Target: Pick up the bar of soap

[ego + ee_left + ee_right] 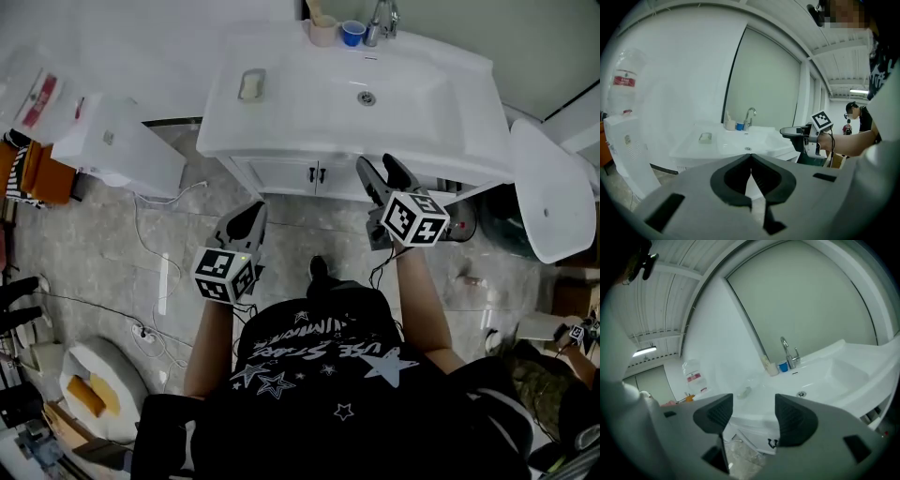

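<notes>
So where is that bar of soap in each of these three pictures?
Head view: the bar of soap lies on the left part of the sink counter, upper left of centre.
Left gripper view: the soap sits left of centre, above the jaws.
Right gripper view: the soap is small, near the centre, just above the gap between the jaws.
Shared landmark: the faucet, right of the soap in every view.

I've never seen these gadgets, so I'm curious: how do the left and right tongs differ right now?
The left tongs are shut; the right tongs gape open. In the head view, the right tongs overlap the sink's front edge; the left tongs stop short of it. Both are empty.
</notes>
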`<state>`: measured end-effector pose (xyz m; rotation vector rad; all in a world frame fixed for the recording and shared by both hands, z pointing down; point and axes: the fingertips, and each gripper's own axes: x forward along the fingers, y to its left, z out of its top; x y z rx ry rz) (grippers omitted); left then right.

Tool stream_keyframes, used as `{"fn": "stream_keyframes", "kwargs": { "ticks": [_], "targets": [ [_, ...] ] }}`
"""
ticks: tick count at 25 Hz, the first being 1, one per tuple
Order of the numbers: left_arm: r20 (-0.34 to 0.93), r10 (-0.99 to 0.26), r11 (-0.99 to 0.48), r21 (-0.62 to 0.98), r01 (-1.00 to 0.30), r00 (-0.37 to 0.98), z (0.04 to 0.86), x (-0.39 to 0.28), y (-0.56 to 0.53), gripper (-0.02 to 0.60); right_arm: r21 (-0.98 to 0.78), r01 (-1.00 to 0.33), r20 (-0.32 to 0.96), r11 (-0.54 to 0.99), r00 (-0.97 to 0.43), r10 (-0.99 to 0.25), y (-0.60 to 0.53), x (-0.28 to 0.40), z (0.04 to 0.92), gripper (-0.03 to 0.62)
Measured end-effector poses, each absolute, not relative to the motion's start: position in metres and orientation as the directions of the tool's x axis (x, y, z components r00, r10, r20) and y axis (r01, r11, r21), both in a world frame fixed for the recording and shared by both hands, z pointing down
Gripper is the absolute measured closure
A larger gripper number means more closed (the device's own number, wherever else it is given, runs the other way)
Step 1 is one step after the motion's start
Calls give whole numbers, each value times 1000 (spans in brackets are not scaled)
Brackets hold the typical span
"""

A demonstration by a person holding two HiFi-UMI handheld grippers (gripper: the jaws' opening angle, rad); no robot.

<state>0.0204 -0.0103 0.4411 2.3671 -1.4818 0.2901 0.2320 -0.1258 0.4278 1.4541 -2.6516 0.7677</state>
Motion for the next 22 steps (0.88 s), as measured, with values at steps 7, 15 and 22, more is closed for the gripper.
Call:
{"fn": "stream_keyframes", "kwargs": {
  "ticks": [7, 15, 22],
  "targets": [
    [344, -862, -338, 154, -928, 371, 439, 9, -60, 572, -418, -766, 249, 488, -614, -749, -182, 213, 431, 319],
    [354, -890, -259, 132, -957, 289, 439, -22, -80, 572, -429, -738, 260, 521, -653, -711, -210, 186, 440, 321],
    [345, -897, -247, 122, -961, 274, 436, -54, -112, 572, -426, -744, 280, 515, -650, -707, -234, 163, 442, 322]
  ]
}}
